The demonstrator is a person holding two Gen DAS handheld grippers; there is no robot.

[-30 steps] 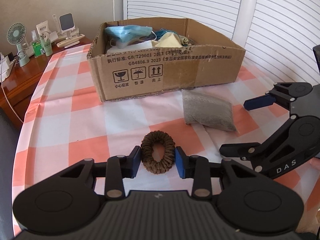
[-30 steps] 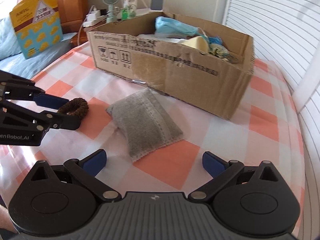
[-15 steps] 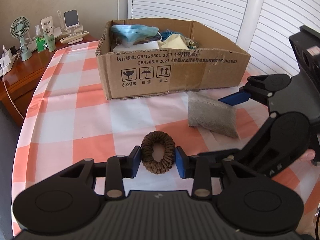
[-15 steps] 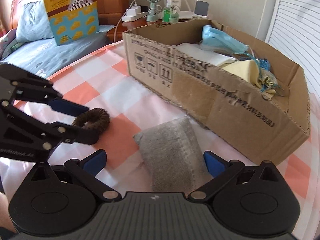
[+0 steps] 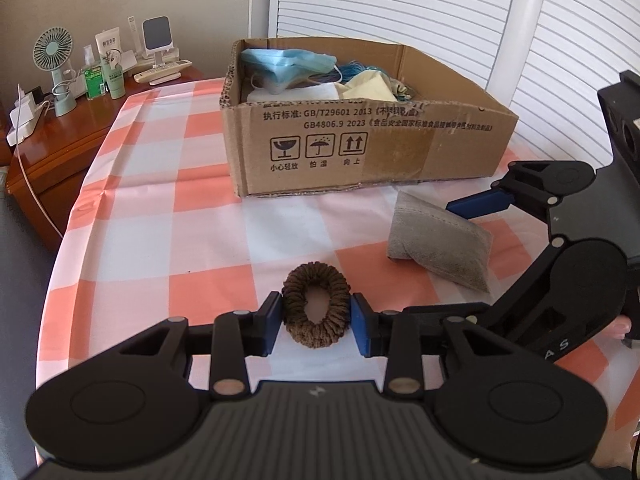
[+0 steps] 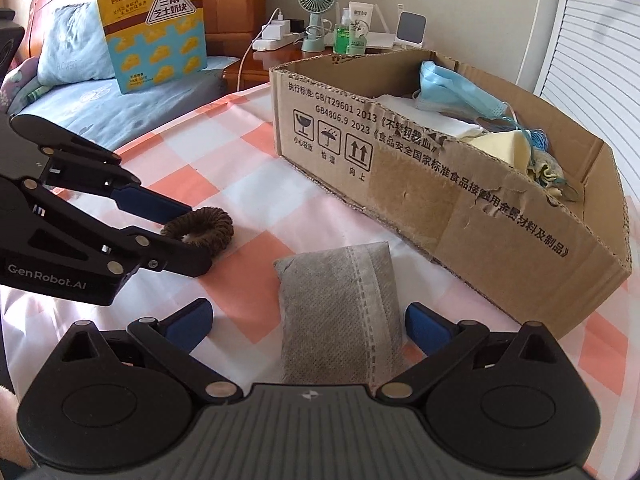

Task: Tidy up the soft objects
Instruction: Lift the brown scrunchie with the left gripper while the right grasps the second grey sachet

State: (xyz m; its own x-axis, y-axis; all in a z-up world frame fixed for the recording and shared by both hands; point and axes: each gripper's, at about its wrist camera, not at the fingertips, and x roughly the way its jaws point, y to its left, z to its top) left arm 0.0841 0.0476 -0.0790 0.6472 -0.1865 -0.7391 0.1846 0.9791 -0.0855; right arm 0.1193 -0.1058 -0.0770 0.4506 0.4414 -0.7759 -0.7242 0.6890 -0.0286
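Note:
A brown knitted hair ring [image 5: 316, 305] lies on the checked tablecloth. My left gripper [image 5: 317, 322] is shut on it, one pad against each side. The ring also shows in the right wrist view [image 6: 200, 231], between the left gripper's fingers [image 6: 160, 204]. A grey fabric pouch [image 6: 340, 312] lies flat in front of the cardboard box [image 6: 460, 208]. My right gripper [image 6: 308, 324] is open, with its blue pads on either side of the pouch and apart from it. The pouch [image 5: 438, 240] and right gripper [image 5: 480, 256] also show in the left wrist view.
The box [image 5: 360, 148] holds a blue face mask [image 5: 288, 66], white and yellow cloths and blue thread. A wooden side table [image 5: 52, 136] with a small fan [image 5: 54, 68] and bottles stands at the far left. A bed with a yellow snack bag [image 6: 154, 28] lies beyond the table.
My right gripper has moved in over the grey pouch, so the pouch now lies between its open fingers. My left gripper has stayed shut on the hair ring.

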